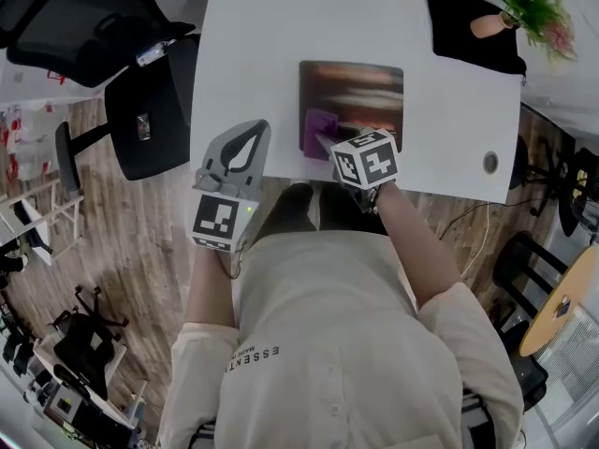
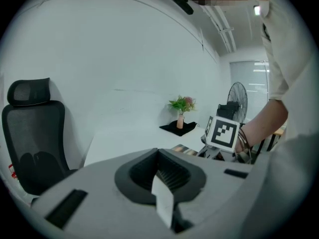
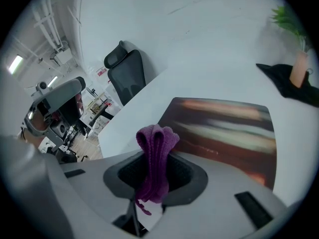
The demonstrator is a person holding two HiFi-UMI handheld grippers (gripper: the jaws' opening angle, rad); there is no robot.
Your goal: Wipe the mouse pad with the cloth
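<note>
The mouse pad (image 1: 354, 90), dark with blurred brown and pale streaks, lies on the white table (image 1: 281, 26) near its front edge. It also fills the right of the right gripper view as the mouse pad (image 3: 224, 133). My right gripper (image 1: 325, 139) is shut on a folded purple cloth (image 1: 319, 129) at the pad's front left corner. The cloth (image 3: 154, 158) stands up bunched between the jaws. My left gripper (image 1: 256, 129) is shut on nothing and hovers at the table's front left edge, left of the pad. Its closed jaws (image 2: 163, 185) point across the table.
A black mat (image 1: 468, 26) with a small vase and green plant (image 1: 524, 3) sits at the table's far right corner. A cable hole (image 1: 490, 163) is near the front right. Black office chairs (image 1: 140, 101) stand left of the table. A fan (image 2: 238, 101) stands beyond it.
</note>
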